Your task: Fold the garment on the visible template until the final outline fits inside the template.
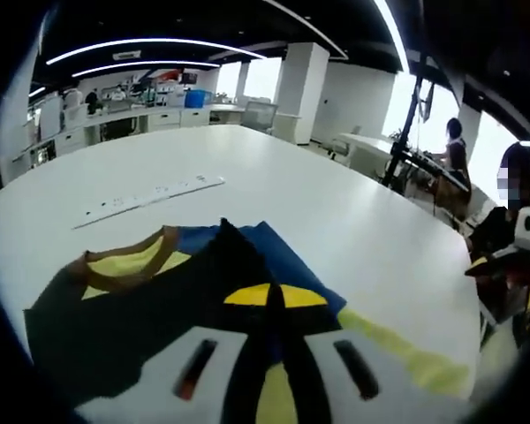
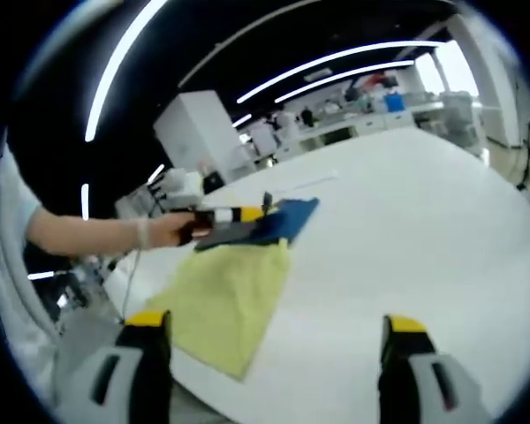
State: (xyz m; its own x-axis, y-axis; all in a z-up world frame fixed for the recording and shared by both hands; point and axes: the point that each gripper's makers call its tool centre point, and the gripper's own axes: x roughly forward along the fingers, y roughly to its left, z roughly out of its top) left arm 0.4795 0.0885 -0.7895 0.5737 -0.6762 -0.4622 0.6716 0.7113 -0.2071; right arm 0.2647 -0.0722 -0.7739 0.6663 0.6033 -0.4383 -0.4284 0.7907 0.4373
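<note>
Nearest me, the right gripper (image 2: pixel 274 358) hangs wide open, empty, above the table (image 2: pixel 424 230). Toward eleven o'clock the left gripper (image 2: pixel 247 215) pinches the garment (image 2: pixel 225 305) over the blue template (image 2: pixel 291 219). Better fold squarely, edges aligned, keeping everything on the table.

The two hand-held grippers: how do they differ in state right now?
The left hand-held gripper is shut on the garment above the blue template; the right hand-held gripper is open, holding nothing. The left is over the table by the garment; the right is apart from it. Both have yellow-tipped jaws.
</note>
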